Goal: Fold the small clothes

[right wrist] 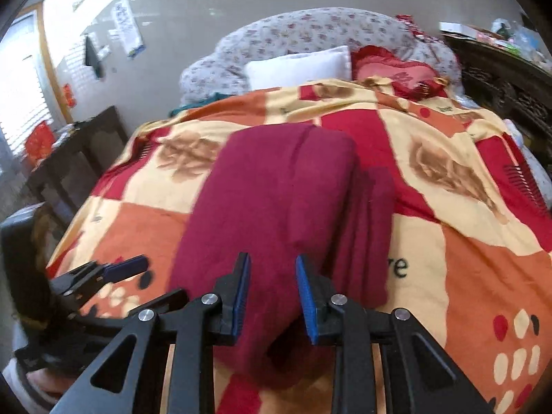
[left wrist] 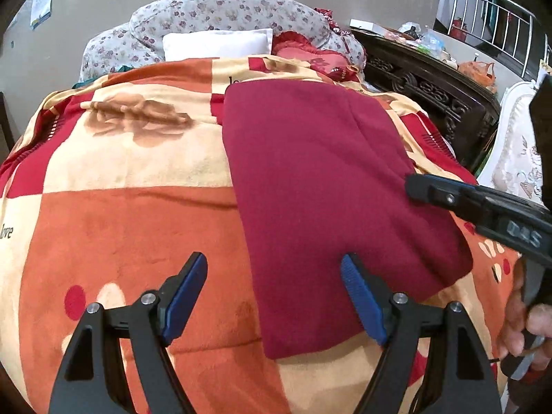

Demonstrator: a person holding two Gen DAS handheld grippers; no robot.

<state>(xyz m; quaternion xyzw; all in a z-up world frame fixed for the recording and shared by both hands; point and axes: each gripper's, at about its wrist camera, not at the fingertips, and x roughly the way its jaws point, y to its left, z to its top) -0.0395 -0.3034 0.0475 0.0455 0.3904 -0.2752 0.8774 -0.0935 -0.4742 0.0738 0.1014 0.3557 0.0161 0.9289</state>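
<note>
Left wrist view: the dark red garment (left wrist: 321,186) lies folded flat on the checked orange, cream and red blanket (left wrist: 114,214), long axis running from the near edge away toward the pillows, tilted slightly left at the far end. Left gripper (left wrist: 274,298) hovers over its near left edge, jaws spread wide, holding nothing. The right gripper (left wrist: 483,207) reaches in from the right over the garment's right edge. Beyond: white pillow (left wrist: 215,45), floral bedding (left wrist: 227,10), dark carved headboard (left wrist: 431,86) carrying clutter.

Right wrist view: garment (right wrist: 276,200) extends straight ahead, its layered fold edges on the right. Right gripper (right wrist: 272,296) sits above its near end, jaws partly open, garment between them but not pinched. Left gripper (right wrist: 120,269) sits low left. Dark side table (right wrist: 69,158) stands left of the bed.
</note>
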